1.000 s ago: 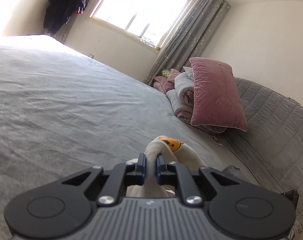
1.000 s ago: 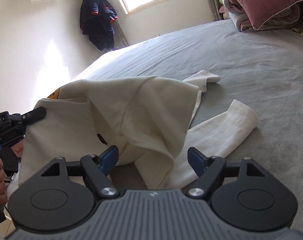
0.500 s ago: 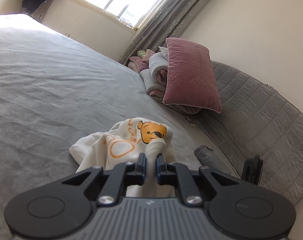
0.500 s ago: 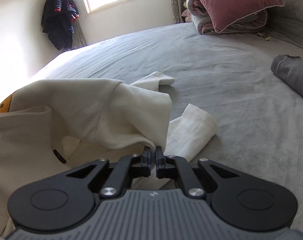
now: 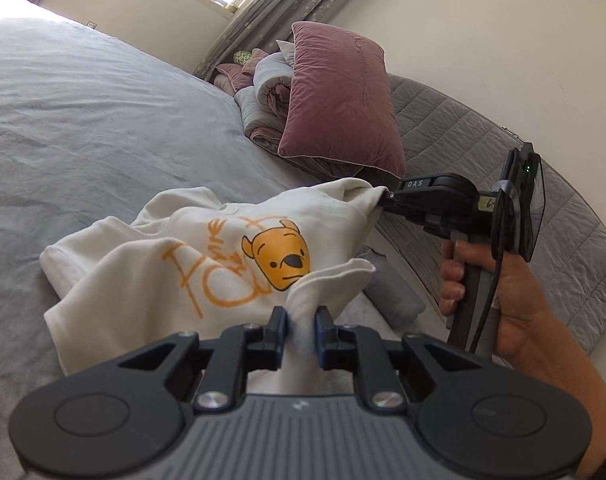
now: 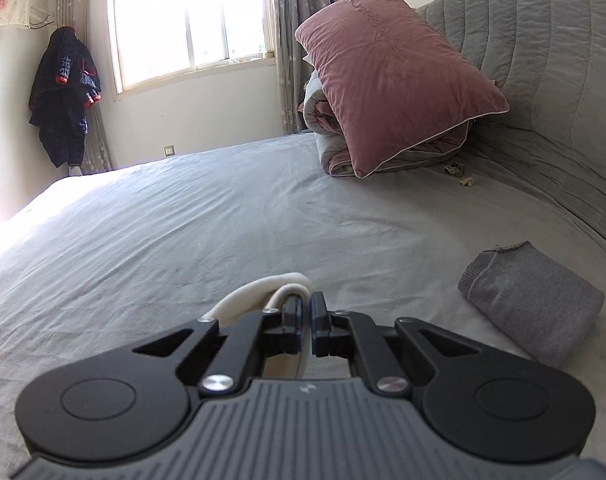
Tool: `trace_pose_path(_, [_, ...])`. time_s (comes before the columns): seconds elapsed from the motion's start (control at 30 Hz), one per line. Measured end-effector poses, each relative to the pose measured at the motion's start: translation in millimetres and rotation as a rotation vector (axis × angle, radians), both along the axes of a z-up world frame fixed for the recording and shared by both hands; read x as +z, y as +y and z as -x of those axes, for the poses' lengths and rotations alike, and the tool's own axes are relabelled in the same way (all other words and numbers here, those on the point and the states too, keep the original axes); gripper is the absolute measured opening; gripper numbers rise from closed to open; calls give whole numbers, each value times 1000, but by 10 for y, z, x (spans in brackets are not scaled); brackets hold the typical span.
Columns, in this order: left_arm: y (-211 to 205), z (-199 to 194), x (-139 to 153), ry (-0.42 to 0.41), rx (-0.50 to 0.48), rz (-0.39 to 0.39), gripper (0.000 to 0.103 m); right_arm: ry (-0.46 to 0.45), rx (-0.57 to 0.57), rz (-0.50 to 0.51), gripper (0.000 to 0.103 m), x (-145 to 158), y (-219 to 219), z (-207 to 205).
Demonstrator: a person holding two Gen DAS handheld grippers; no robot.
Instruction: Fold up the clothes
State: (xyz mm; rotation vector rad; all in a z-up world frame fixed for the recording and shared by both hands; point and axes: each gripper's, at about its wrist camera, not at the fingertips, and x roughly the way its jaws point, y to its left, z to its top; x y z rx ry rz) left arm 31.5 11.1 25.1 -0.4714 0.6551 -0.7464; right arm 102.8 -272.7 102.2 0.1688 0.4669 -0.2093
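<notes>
Nearest the left wrist camera, the left gripper (image 5: 301,330) pinches a bunched fold of the cream cotton sweatshirt with an orange bear print (image 5: 207,256), fingers nearly together. To its right a bare hand (image 5: 503,280) holds the right gripper (image 6: 306,326) upright by its handle, tips clamped on the garment's edge. The sweatshirt hangs between them above the grey bed sheet (image 5: 83,120). Beyond lie a folded grey knit garment (image 6: 531,300) and a mauve velvet pillow (image 6: 391,76)

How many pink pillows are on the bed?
1 for sure: the big pink velvet pillow leaning on the rolled grey quilt by the headboard. Smaller pink cushions behind it may be partly hidden.
</notes>
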Motion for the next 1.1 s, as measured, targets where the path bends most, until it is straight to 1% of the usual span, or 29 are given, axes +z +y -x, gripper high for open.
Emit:
trace_pose_path(0.07, [20,-31,6,-6,18,-13,44,-11,-22,13,5,46,-81,-50])
trace_pose_path(0.13, [42,-61,13,-13,37,-26,49,-17,-47,32,5,63,-162,-91])
trace_pose_path(0.2, [65,-92,19,-19,56,-39,52,-7,-69,37,5,37,-257,-128])
trace_pose_path(0.23, [76,-108,22,-23,66,-46,56,0,-78,39,5,12,-304,-147])
trace_pose_path(0.27, [126,-160,11,-9,96,-51,59,11,-87,39,5,-33,-350,-163])
trace_pose_path(0.33, [236,-273,-21,21,162,-67,62,36,-103,25,5,-134,-431,-175])
trace_pose_path(0.4, [346,-356,-65,46,227,-112,65,64,-115,-2,5,-250,-504,-157])
trace_pose_path(0.43, [417,-397,-99,74,265,-143,66,77,-119,-17,6,-302,-536,-140])
trace_pose_path(0.5, [533,-483,-166,130,319,-169,67,99,-123,-51,8,-389,-590,-85])
trace_pose_path(0.53, [589,-520,-214,157,340,-161,67,107,-124,-69,14,-427,-614,-52])
trace_pose_path(0.6, [701,-593,-312,210,382,-143,67,121,-110,-107,15,-477,-639,27])
trace_pose_path(0.67, [781,-669,-448,271,405,-94,67,134,-93,-149,15,-510,-641,127])
trace_pose_path(0.7, [780,-690,-491,288,406,-76,67,139,-85,-171,19,-525,-639,180])
trace_pose_path(0.77, [775,-729,-573,320,407,-39,67,137,-72,-199,37,-555,-623,299])
trace_pose_path(0.8, [773,-748,-614,336,407,-21,67,131,-60,-204,51,-577,-601,363])
trace_pose_path(0.83, [770,-768,-655,353,407,-3,66,124,-49,-209,53,-598,-578,426])
trace_pose_path(0.9, [730,-813,-706,375,410,24,65,126,-26,-221,53,-654,-538,508])
trace_pose_path(0.93, [683,-840,-709,378,403,32,58,134,-15,-236,53,-684,-526,534])
trace_pose_path(0.97, [630,-866,-703,384,388,40,40,141,-5,-255,53,-709,-518,547])
trace_pose_path(1.0, [576,-891,-697,391,373,48,32,146,6,-275,53,-729,-513,558])
trace_pose_path(1.03, [497,-886,-637,366,376,26,23,149,14,-297,53,-741,-514,569])
trace_pose_path(1.07, [416,-879,-574,340,379,2,18,152,22,-315,53,-745,-515,578])
trace_pose_path(1.1, [343,-850,-497,303,373,-11,16,155,35,-326,53,-737,-513,584])
